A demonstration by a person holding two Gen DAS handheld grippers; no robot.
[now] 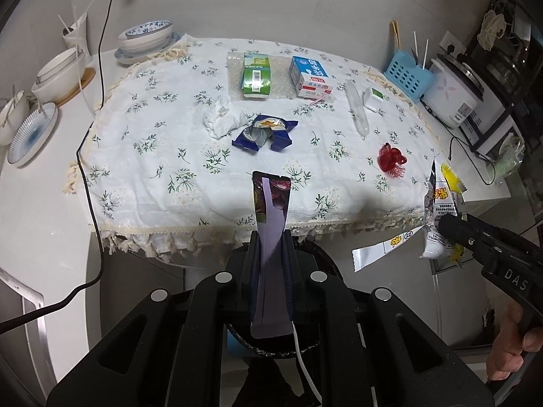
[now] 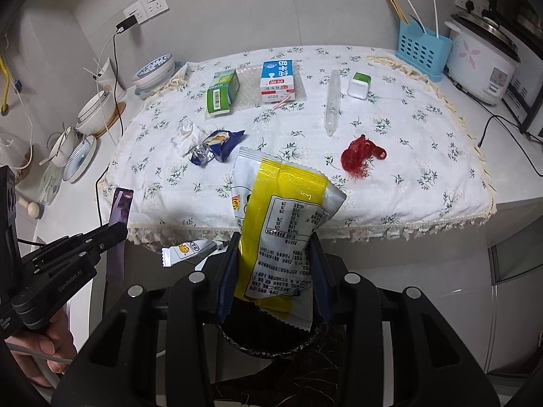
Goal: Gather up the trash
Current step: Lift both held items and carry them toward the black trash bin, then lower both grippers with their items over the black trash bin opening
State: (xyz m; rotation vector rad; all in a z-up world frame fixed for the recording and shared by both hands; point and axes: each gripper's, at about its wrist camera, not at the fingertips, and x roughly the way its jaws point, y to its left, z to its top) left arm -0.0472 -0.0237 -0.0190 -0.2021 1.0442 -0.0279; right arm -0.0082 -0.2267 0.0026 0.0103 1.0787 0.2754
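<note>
A white tabletop (image 1: 40, 237) runs along a pale wall with sockets; a flowered cloth (image 2: 424, 156) covers its middle. Bowls (image 1: 57, 74) and plates stand at the left end, a rice cooker (image 2: 482, 64) and blue basket (image 2: 420, 51) at the right. Below the near edge stands a bin (image 2: 271, 342) lined in black. On the cloth lie two cartons (image 2: 276, 79), a tissue (image 1: 224, 118), a blue wrapper (image 1: 263, 132) and a red scrap (image 2: 359, 156). The right claw (image 2: 275, 257) is clamped on a yellow-and-white bag (image 2: 285, 210), held over the bin. The left claw (image 1: 271, 247) is clenched on a thin purple wrapper (image 1: 271, 203), held upright just off the tabletop's edge
</note>
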